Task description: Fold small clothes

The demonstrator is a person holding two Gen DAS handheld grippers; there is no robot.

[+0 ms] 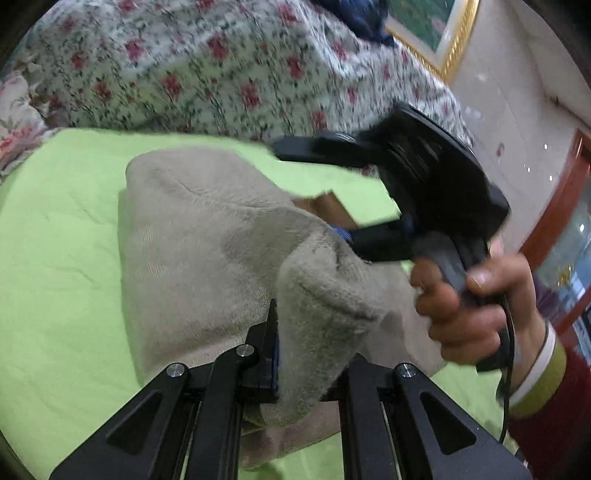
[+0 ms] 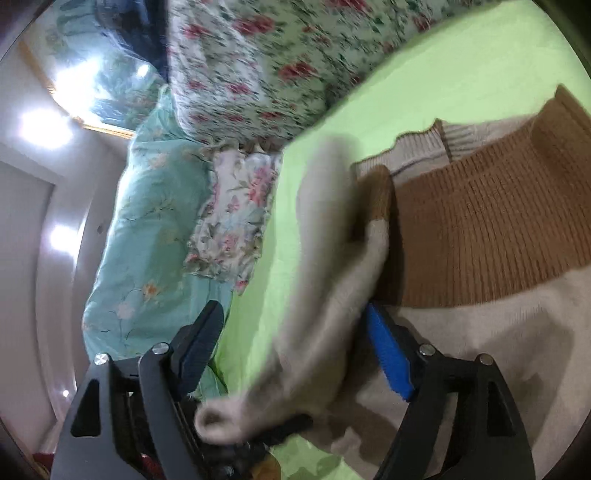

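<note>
A small beige knit sweater [image 1: 192, 236] with a brown ribbed band [image 2: 491, 229] lies on a lime green sheet [image 1: 55, 258]. My left gripper [image 1: 310, 354] is shut on a raised fold of the beige sweater. My right gripper [image 2: 295, 354] is open: its jaws stand wide apart, with a beige sleeve [image 2: 325, 295] hanging loosely between them, next to the blue pad [image 2: 388, 358]. In the left wrist view the right gripper [image 1: 373, 199] is held by a hand at the sweater's far edge.
A floral quilt [image 1: 207, 70] is piled behind the sheet. A teal floral duvet [image 2: 147, 229] and a floral pillow [image 2: 236, 218] lie beside it. A gold-framed picture [image 1: 436, 26] hangs on the wall. A wooden door frame [image 1: 554, 206] stands at right.
</note>
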